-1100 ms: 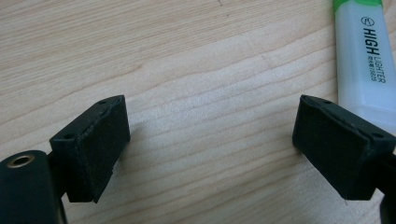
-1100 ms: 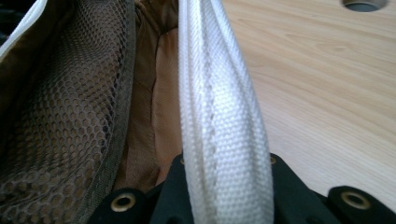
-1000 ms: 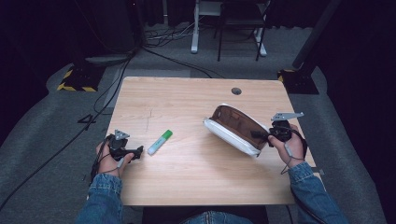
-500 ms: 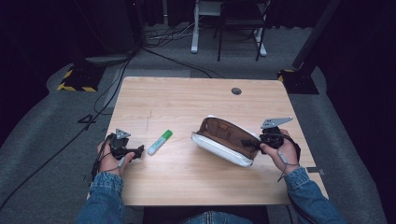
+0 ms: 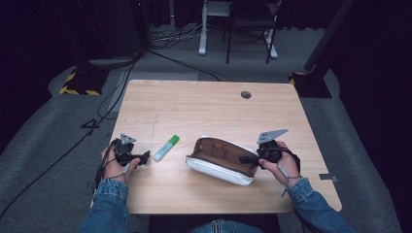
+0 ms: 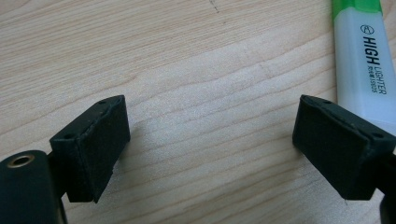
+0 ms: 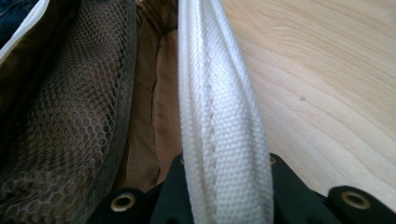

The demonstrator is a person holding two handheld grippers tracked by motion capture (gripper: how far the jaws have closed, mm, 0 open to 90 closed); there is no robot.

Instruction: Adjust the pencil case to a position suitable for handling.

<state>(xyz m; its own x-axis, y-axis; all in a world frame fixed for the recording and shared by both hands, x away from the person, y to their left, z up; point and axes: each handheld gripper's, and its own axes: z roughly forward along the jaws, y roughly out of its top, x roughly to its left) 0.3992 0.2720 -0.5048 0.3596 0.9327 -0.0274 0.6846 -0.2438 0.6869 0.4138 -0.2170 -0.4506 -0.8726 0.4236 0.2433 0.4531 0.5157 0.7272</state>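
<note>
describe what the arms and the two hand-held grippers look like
Both forearms wear blue denim sleeves. The left hand-held gripper and the right hand-held gripper are black, each topped by a grey three-cornered plate. Seen close up, the left one's jaws end in blocky black pads, with a brass-coloured eyelet on the body.

wooden table (image 5: 204, 104) with a round hole (image 5: 246, 94) near the far edge. white pouch (image 5: 219, 167) with brown lining lay open near the front, right of centre. right gripper (image 5: 250, 158) was clamped on the pouch's right end, hand (image 5: 282, 162) behind it. green-capped highlighter (image 5: 166, 147) lay just left of the pouch, apart from it. left gripper (image 5: 143, 158) rested near the table's left edge, tips pointed toward the highlighter, just short of it. denim sleeves (image 5: 108, 204) at bottom.
</note>
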